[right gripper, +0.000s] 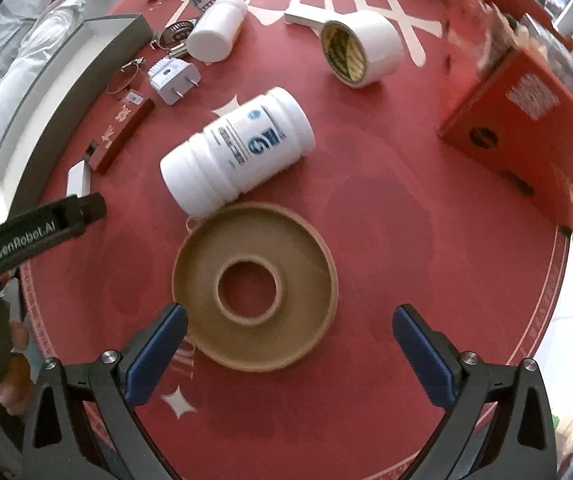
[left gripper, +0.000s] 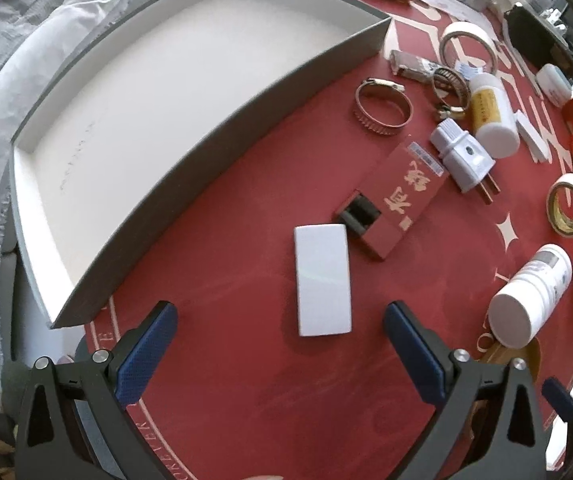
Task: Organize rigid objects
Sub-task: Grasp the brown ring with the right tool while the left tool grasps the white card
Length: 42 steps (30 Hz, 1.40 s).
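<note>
1. Both tools are spread wide with nothing between the fingers. The left gripper (left gripper: pixel 280 344) hangs just short of the flat white block (left gripper: pixel 323 280); the right gripper (right gripper: pixel 290 344) sits over the near edge of the cardboard ring dish (right gripper: pixel 255 286).

2. My read on the step: the left side is lining up to grab the white block and drop it into the big grey tray (left gripper: pixel 222 128), which has nothing in it yet. Just a guess from the layout, though.

3. To do it well, I'd come down with the fingers straddling the block's long sides, since it lies roughly along the tool's axis. It's thin and flat on the red mat (left gripper: pixel 246 400), so get the pads low or they'll skate off the top.

4. Watch the far end: the block's corner is touching or nearly touching the small black clip (left gripper: pixel 358 216) at the end of the red box (left gripper: pixel 410 196). Lift straight up so you don't drag those along.

5. Looks-wise the block is plain glossy white, rectangular, no markings I can make out.

6. Right side: the white bottle (right gripper: pixel 238 156) lies on its side, resting against the ring dish's far rim. Pulling the dish out could set the bottle rolling.
</note>
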### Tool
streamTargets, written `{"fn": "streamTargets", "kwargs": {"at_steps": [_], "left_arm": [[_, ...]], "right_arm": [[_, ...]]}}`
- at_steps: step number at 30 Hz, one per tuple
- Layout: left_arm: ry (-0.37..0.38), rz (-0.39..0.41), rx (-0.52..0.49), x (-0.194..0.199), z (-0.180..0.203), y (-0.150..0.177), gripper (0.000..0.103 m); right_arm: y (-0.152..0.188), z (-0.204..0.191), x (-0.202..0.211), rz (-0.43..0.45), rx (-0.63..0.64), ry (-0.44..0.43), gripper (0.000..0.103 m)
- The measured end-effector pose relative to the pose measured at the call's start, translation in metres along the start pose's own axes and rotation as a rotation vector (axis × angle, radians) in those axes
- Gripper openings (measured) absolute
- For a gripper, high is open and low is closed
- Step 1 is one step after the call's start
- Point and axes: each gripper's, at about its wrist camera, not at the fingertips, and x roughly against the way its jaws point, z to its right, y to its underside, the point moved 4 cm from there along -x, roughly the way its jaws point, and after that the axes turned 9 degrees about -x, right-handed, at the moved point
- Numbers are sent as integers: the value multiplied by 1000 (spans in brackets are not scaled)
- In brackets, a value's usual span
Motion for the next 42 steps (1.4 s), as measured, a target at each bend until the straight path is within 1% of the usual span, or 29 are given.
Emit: {"fn": "streamTargets", "kwargs": {"at_steps": [3,5,8,9,10,12,15,16,24,31,42], "left_arm": [[26,5,-6,-1,4,-3,103],[29,10,-16,-2,7,-3,103],[29,24,-23,-3,15,-1,103],[31,28,-22,-6,0,-15,103],[31,33,-21,-7,-3,-15,103],[30,40,-23,-2,-12,-8,103],[29,44,-22,2,-14,-2,103],[29,43,-21,1,-13,-1,103],[26,40,-14,3,-17,-1,103],[23,47,-22,3,-17,0,103],[25,12,-19,2,-16,-4,103]], "right_arm": [[-2,-9,-6,9,19,24,103],[-3,-13,-14,-3,28,32,103],[-3,-18,-15,10,24,24,103],[-2,-19,-15,14,26,24,103],[-6,-23,-15,15,26,25,103],[-9,-24,-15,16,26,25,103],[-8,-24,-14,15,26,25,103],[-9,-17,-14,15,27,24,103],[-6,-13,-13,44,30,20,103],[-4,-14,-11,42,32,23,103],[-6,-18,-13,25,33,28,103]]}}
